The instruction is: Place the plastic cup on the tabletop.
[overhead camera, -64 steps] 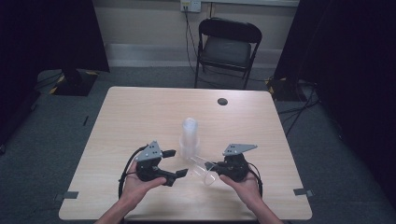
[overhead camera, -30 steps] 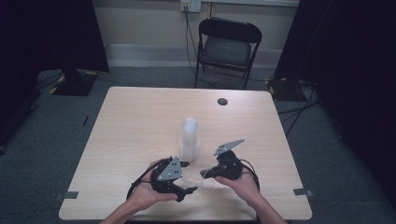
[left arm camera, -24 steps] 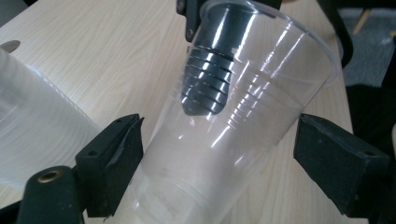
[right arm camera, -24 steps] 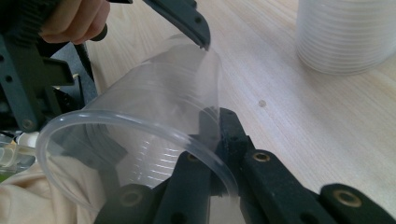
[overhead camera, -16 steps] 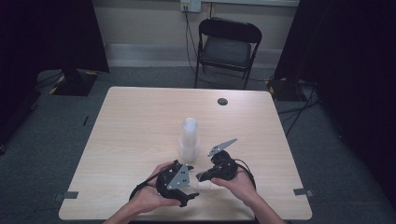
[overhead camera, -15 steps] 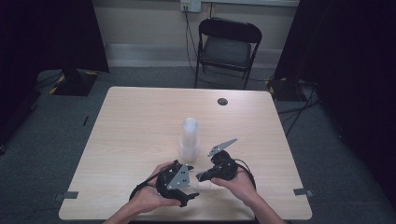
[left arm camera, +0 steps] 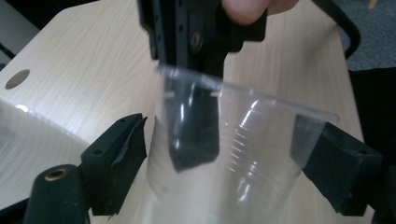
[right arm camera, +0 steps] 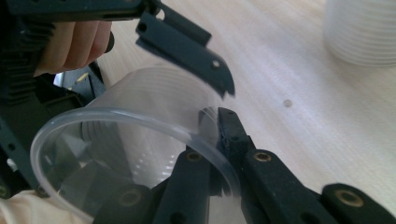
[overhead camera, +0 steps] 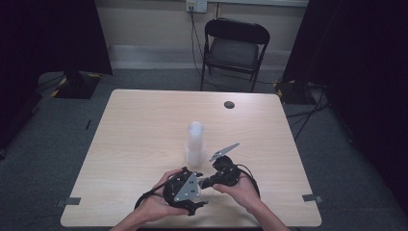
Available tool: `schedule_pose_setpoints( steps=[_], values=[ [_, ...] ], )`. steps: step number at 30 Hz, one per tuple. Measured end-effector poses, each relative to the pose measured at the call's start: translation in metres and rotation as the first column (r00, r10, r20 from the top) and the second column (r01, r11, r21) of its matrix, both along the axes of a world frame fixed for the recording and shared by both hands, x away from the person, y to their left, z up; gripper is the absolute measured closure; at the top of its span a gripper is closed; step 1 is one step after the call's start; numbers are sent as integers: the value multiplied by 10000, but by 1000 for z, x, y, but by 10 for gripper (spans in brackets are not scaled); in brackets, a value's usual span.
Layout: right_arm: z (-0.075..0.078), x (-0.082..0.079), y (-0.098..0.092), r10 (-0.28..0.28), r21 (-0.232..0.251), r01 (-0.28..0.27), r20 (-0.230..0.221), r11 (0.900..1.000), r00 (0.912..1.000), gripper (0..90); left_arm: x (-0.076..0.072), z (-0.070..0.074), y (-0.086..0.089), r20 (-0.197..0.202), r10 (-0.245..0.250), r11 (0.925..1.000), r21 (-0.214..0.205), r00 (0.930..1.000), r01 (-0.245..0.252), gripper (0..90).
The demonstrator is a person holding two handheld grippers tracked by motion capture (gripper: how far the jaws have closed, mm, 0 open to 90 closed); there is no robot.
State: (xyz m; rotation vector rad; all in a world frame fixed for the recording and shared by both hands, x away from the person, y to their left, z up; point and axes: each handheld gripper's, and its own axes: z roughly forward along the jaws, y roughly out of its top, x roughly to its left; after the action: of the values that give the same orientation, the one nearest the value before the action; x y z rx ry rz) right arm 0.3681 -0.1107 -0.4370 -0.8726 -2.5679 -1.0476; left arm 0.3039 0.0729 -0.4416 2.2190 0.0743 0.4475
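Near the table's front edge, a little right of its middle, both hands hold their grippers close together around one clear cup. The right gripper is clamped on the cup's rim: in its own view one jaw lies inside the wall and the other outside, pinching the thin plastic. In the high view this gripper points left toward the other hand, its grey plate tilted up.

The left gripper has its jaws apart, one on each side of the cup's body (they have just been closing a little). Whether the pads touch the wall I cannot tell; a narrow gap seems to show at the left pad. In the high view it sits just left of the right one.

Farther back, near the table's centre, stands an upright stack of cups. A small dark hole lies near the far edge, and beyond the table is a folding chair.
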Motion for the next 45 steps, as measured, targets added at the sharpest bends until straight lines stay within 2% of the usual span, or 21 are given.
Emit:
schedule_pose_setpoints(
  steps=[4,10,14,16,18,22,25,27,31,35,36,39,45],
  values=[
    [-1,-2,3,-50,-80,50,11,10000,10000,897,-2,2,-1,210,-67,9999,-129,9998,70,212],
    [2,-2,1,-426,69,425,183,9991,9989,899,-2,3,0,186,33,9996,-293,9998,-28,258],
    [2,-2,1,-471,132,470,38,9988,9989,900,-3,1,-2,244,225,9993,-304,9995,-217,241],
    [1,-2,2,-455,143,454,38,9989,9990,900,-2,1,-4,153,160,9996,-233,9998,-156,249],
    [2,-2,4,-432,80,431,93,9990,9990,900,-2,0,-4,314,170,9997,-160,9994,-165,264],
    [2,-2,3,-497,173,495,82,9986,9987,891,-2,0,-4,386,241,9993,-298,9990,-229,277],
    [2,-2,2,-612,146,611,89,9980,9981,850,-2,1,-1,513,361,9987,-388,9980,-342,279],
    [1,-2,1,-736,216,734,108,9971,9972,826,-1,1,0,280,489,9969,-628,9984,-471,282],
    [4,-3,0,-853,283,843,351,9960,9957,777,2,2,3,253,718,9942,-817,9971,-695,281],
    [7,-4,-2,-968,251,953,680,9951,9930,743,4,2,7,40,866,9897,-1151,9962,-855,284],
    [8,-4,-2,-981,268,963,733,9950,9925,739,4,2,7,64,871,9905,-1073,9962,-859,284],
    [12,-6,-5,-1204,536,1150,1133,9919,9862,723,5,2,10,-141,996,9859,-1335,9949,-1006,284],
    [17,-6,-9,-1425,842,1319,1355,9877,9805,718,8,1,16,-380,1424,9796,-1381,9891,-1463,284]
  ],
)
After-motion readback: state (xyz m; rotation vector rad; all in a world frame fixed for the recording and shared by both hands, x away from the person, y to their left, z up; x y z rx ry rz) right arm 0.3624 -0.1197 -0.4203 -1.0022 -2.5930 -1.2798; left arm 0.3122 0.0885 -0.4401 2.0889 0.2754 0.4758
